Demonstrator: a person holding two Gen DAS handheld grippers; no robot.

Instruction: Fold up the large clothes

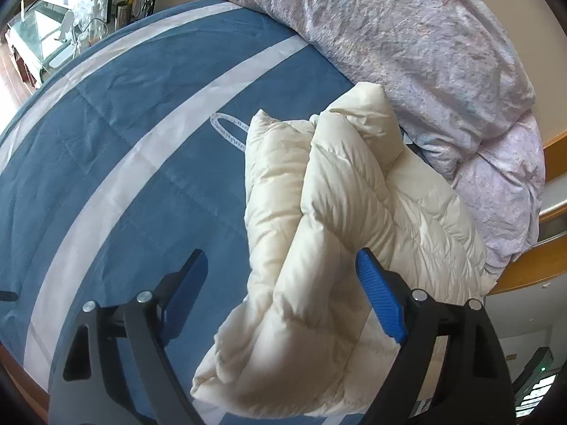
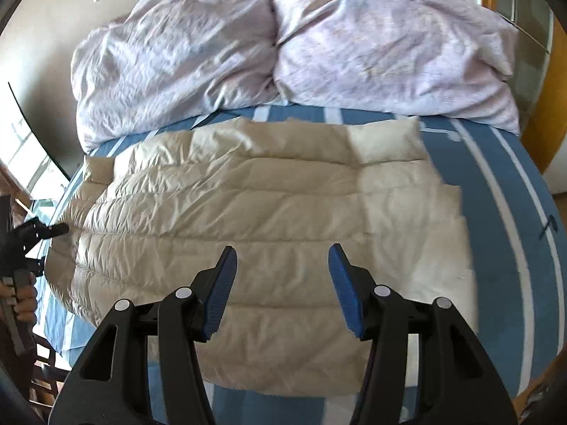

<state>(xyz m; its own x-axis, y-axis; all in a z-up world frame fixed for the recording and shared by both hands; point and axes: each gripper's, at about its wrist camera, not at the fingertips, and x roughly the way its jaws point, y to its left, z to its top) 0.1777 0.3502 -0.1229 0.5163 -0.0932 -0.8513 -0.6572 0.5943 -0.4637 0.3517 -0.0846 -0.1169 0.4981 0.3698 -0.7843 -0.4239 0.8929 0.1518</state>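
**Cream puffer jacket, folded, on bed**

Item: cream quilted jacket [image 2: 255, 209], lying folded on the blue bedcover with white stripes [image 1: 106, 134], just in front of the crumpled lilac duvet [image 2: 283, 46]. Left claw [image 1: 283, 283]: jaws spread wide over the jacket's bunched end, pads not pressing it. Right claw [image 2: 281, 283]: jaws partly spread above the jacket, holding nothing.
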